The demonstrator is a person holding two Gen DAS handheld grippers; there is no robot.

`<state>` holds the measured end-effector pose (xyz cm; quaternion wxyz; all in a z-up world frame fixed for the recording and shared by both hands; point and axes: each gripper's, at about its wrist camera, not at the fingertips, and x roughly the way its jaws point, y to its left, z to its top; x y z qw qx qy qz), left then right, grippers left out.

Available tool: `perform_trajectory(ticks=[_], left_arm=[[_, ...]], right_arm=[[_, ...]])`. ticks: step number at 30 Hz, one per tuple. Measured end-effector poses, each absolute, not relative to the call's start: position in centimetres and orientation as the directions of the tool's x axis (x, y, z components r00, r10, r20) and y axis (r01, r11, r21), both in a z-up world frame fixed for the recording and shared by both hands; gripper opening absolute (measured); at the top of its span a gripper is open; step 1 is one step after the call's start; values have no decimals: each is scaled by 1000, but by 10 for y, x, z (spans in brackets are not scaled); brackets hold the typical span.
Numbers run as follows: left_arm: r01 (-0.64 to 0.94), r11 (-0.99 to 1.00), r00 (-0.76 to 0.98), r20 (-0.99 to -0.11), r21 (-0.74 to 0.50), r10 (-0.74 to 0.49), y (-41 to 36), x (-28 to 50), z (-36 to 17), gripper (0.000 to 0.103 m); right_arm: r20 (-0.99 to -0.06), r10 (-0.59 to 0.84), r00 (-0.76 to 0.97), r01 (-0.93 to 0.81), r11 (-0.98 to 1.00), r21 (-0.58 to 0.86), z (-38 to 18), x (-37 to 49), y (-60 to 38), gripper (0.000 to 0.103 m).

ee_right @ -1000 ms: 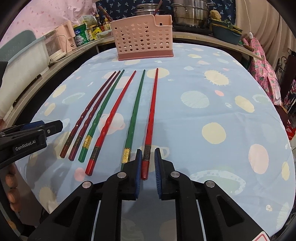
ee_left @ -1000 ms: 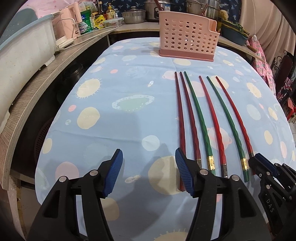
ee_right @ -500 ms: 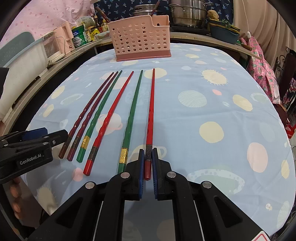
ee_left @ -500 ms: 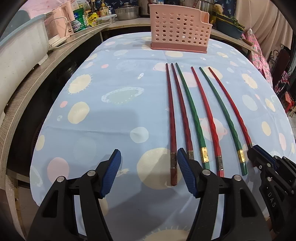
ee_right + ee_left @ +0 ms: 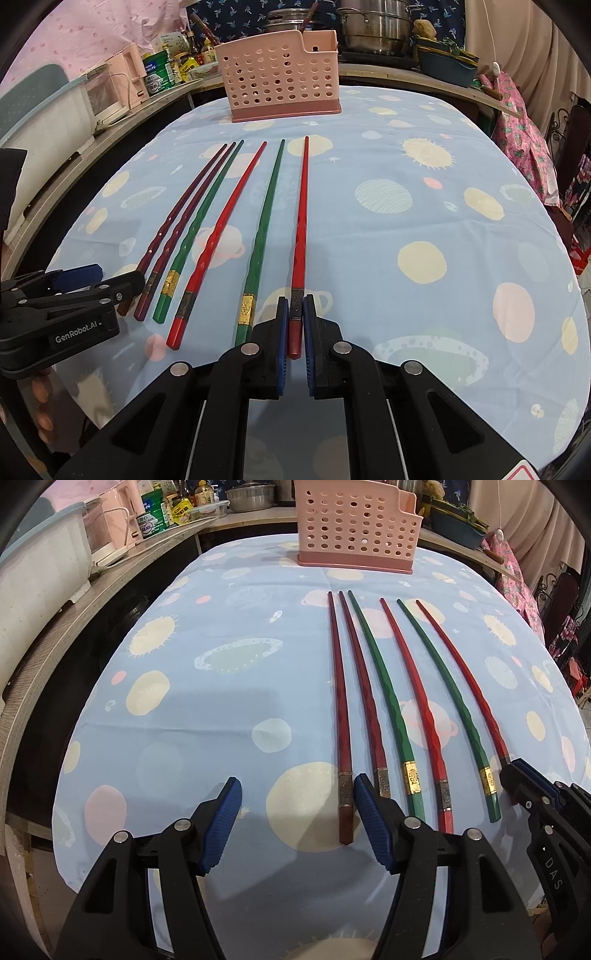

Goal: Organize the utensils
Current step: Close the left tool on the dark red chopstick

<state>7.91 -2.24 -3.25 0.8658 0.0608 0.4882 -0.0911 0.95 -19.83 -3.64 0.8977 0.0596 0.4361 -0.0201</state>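
Several long chopsticks lie side by side on the blue tablecloth, tips toward a pink perforated holder at the far end. My right gripper is shut on the thick end of the rightmost bright red chopstick, which still rests on the cloth. My left gripper stands open at the left of the row. The end of the leftmost dark red chopstick lies between its fingers, close to the right pad, not pinched. Each gripper shows in the other's view: the right gripper and the left gripper.
A second dark red chopstick, two green ones and another bright red one lie between the two grippers. A counter with appliances, jars and pots runs along the left and back. A hand shows at lower left.
My right jaws have narrowed onto the bright red chopstick. The left view has shifted a little, so the dark red chopstick's end now shows between the left fingers.
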Motion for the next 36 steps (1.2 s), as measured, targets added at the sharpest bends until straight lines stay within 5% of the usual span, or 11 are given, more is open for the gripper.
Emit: perform_trajectory(ticks=[13, 23, 36], left_arm=[[219, 976, 505, -854, -12, -124, -19, 80, -33, 56], [256, 965, 479, -859, -60, -180, -20, 79, -30, 8], [270, 961, 483, -854, -66, -195, -23, 76, -17, 7]], right_arm=[[-785, 17, 619, 88, 992, 91, -36, 9, -198, 8], [-786, 20, 618, 89, 992, 94, -36, 9, -199, 8], [-775, 31, 631, 100, 988, 121, -26, 7, -205, 7]])
